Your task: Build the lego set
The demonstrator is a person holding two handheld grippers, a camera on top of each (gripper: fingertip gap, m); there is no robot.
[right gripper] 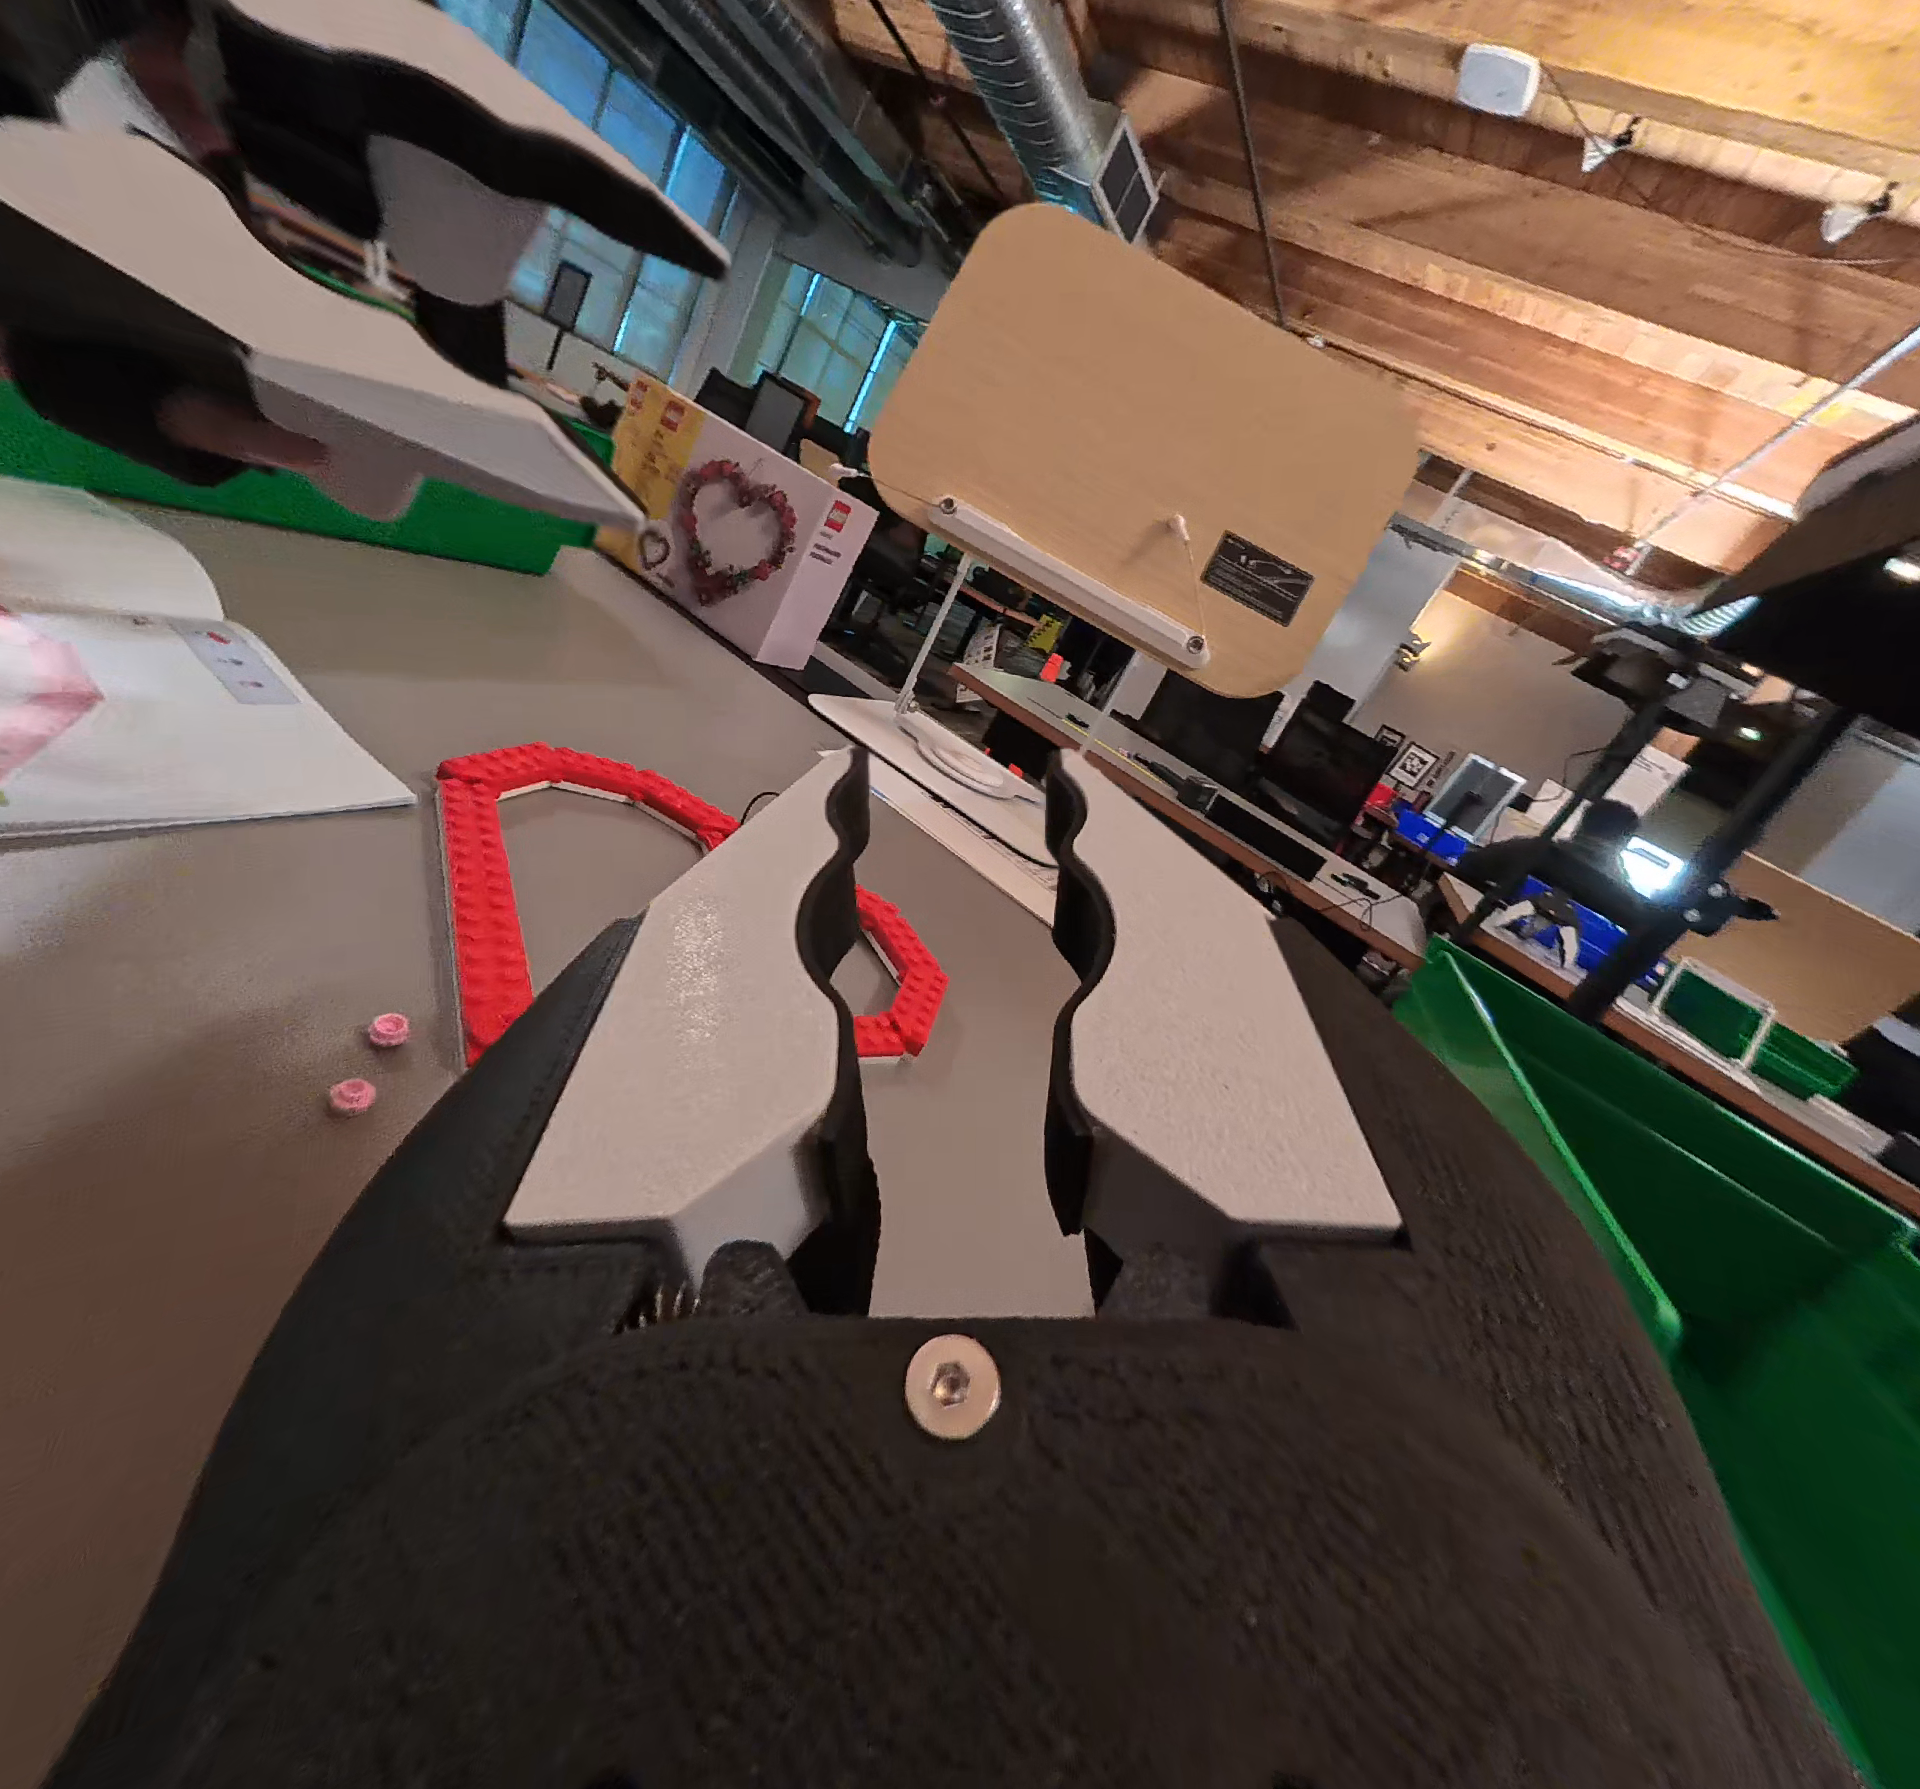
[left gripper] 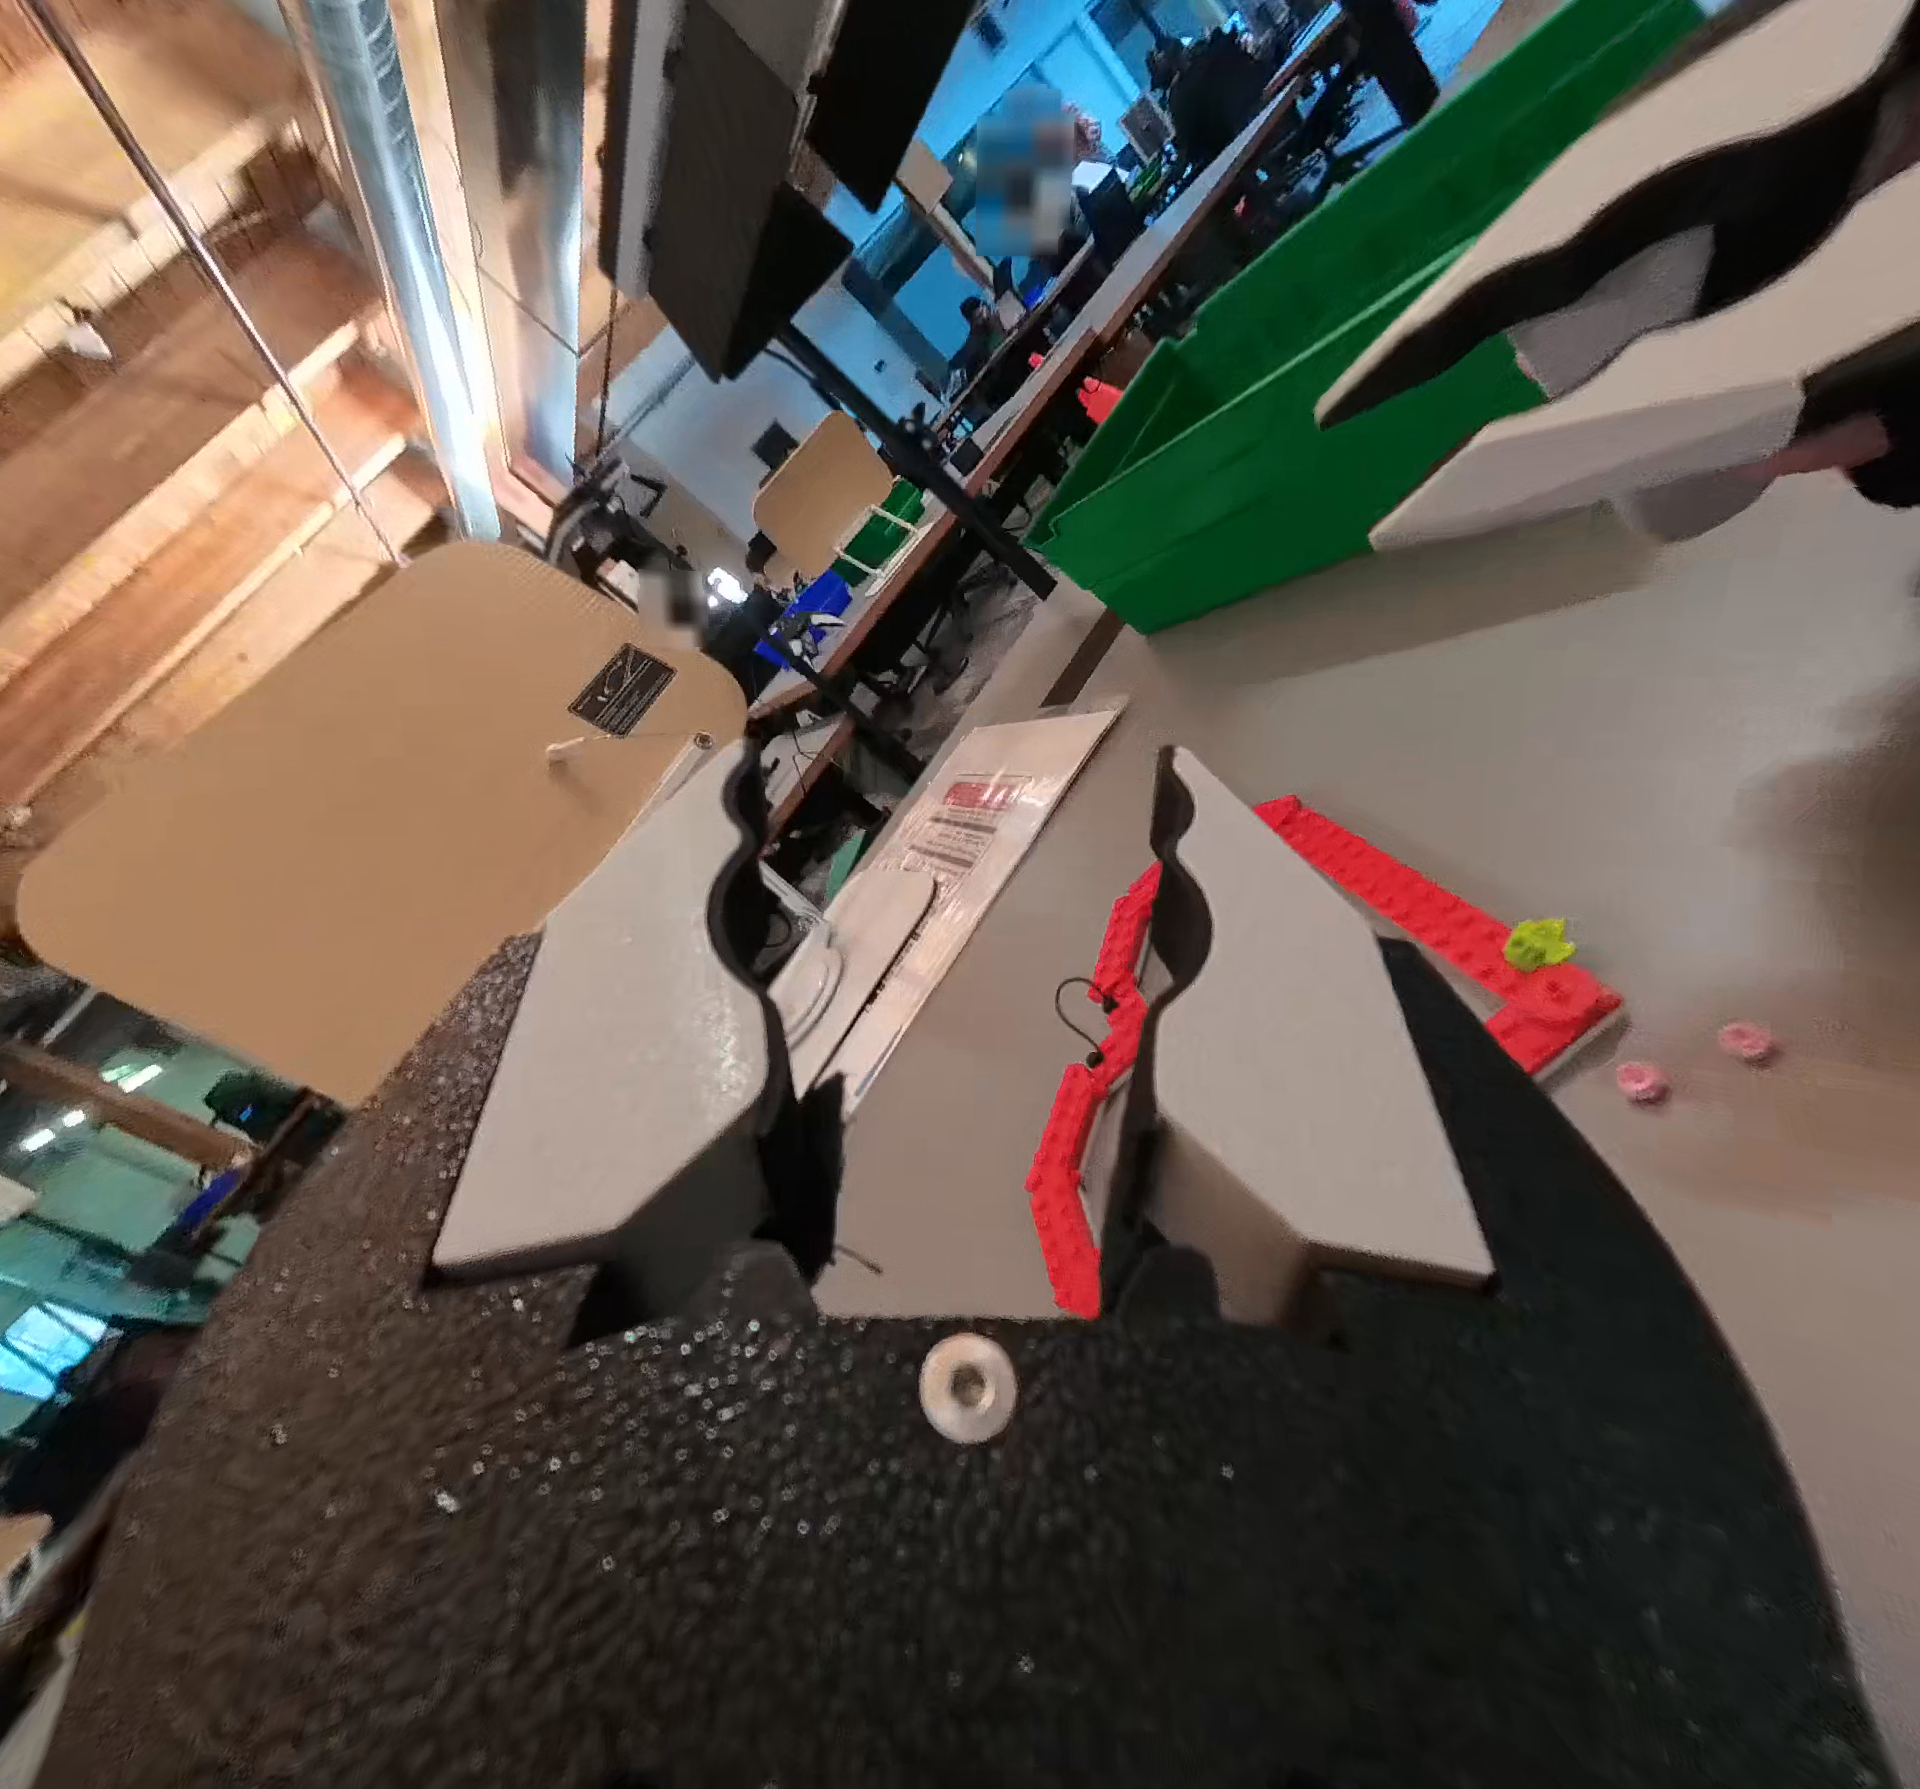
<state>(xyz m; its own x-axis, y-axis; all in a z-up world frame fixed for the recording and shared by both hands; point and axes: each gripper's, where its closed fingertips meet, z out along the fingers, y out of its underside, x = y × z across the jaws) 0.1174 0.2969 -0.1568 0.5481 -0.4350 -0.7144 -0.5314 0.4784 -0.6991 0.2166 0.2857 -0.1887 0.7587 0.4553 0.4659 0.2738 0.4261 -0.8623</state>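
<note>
Red heart-shaped frame (right gripper: 488,898) on table, just beyond open right hand-held gripper (right gripper: 956,783).

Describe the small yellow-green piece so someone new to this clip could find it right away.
Start at the grey tabletop and find the red studded heart-shaped frame lying flat on it. The small yellow-green piece sits on the frame near one corner. Unlike the two round pink studs loose on the table beside the frame, it is lime-coloured and irregular in shape.

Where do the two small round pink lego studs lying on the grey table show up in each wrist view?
Left wrist view: two small round pink lego studs at right of centre, beyond the red heart-shaped lego frame.
Right wrist view: studs lower left, left of that frame.
Shared landmark: the frame.
</note>
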